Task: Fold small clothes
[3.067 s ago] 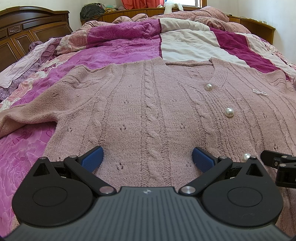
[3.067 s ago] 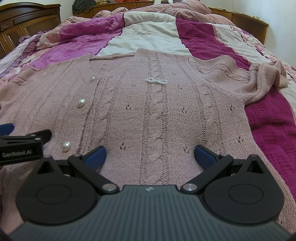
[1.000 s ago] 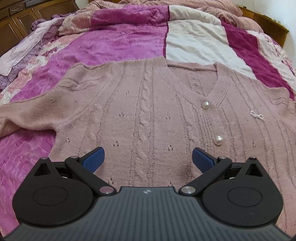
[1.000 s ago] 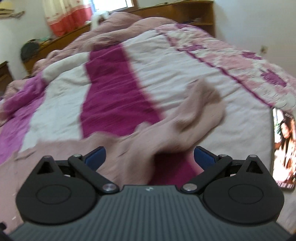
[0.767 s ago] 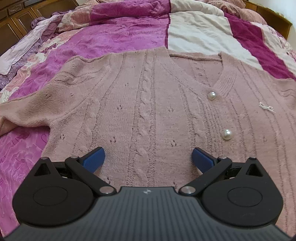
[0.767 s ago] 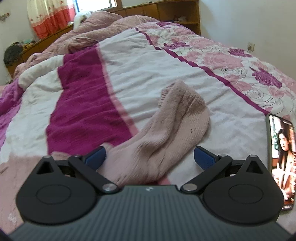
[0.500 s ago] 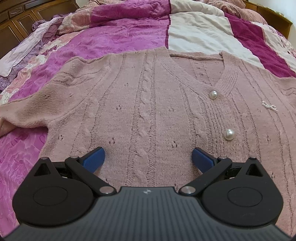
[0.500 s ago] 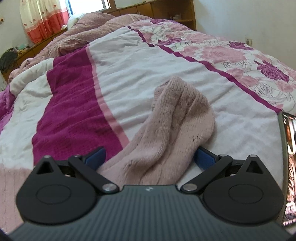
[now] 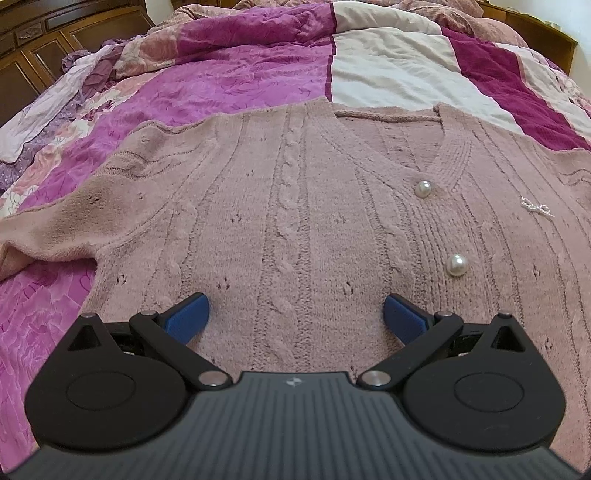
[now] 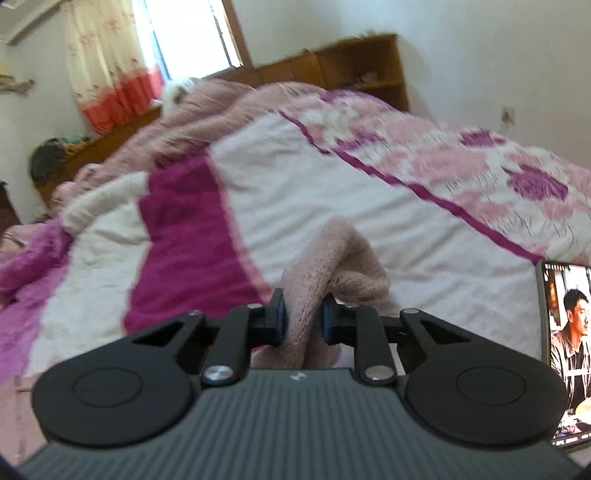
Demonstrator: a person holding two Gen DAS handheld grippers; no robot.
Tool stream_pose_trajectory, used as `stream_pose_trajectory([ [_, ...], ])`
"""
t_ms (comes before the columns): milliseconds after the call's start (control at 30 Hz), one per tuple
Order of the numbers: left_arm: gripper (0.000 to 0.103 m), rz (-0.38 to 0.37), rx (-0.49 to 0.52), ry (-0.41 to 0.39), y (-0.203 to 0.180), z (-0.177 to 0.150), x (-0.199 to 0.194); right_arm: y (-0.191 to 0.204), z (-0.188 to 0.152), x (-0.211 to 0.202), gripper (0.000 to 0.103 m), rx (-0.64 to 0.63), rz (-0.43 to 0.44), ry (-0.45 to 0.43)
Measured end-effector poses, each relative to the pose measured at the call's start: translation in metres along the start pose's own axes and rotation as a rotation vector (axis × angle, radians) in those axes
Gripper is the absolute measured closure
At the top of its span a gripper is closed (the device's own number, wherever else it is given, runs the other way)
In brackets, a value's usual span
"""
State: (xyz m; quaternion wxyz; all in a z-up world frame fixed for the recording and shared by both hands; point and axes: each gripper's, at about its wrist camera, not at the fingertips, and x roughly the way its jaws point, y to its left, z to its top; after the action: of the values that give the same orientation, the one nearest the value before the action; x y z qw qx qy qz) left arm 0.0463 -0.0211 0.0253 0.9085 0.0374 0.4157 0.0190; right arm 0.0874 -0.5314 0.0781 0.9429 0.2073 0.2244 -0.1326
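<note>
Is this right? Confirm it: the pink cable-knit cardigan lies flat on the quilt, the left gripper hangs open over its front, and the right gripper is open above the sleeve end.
Not quite. The right gripper is not open: the right wrist view shows it shut on the sleeve end. The rest holds: the pink cable-knit cardigan lies flat on the quilt, and the left gripper hangs open over its front.

Left wrist view: low over the cardigan (image 9: 295, 206) body, facing up the bed toward the neckline and headboard (image 9: 40, 48); left gripper (image 9: 295, 314) fills the lower frame, cloth close beneath.

Right wrist view: low at the bed's right side, facing across the quilt (image 10: 332, 192) toward window (image 10: 192, 33) and shelf; blurred; sleeve (image 10: 314, 277) very close at the right gripper (image 10: 303, 319).

Shared: pink knit, quilt.
</note>
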Motion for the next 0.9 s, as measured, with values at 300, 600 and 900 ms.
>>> stream_pose_trajectory([
  [300,0.0,-0.001,-0.018,-0.004,0.014,0.001,-0.014,0.057,0.005,-0.051,0.081,-0.012,0.141,-0.029],
  [600,0.0,0.013,-0.038,-0.037,0.049,-0.006,-0.047,0.12,-0.002,-0.081,0.081,-0.056,0.236,-0.031],
  [900,0.0,0.019,-0.069,-0.077,0.076,-0.009,-0.069,0.188,-0.01,-0.098,0.081,-0.088,0.334,-0.039],
])
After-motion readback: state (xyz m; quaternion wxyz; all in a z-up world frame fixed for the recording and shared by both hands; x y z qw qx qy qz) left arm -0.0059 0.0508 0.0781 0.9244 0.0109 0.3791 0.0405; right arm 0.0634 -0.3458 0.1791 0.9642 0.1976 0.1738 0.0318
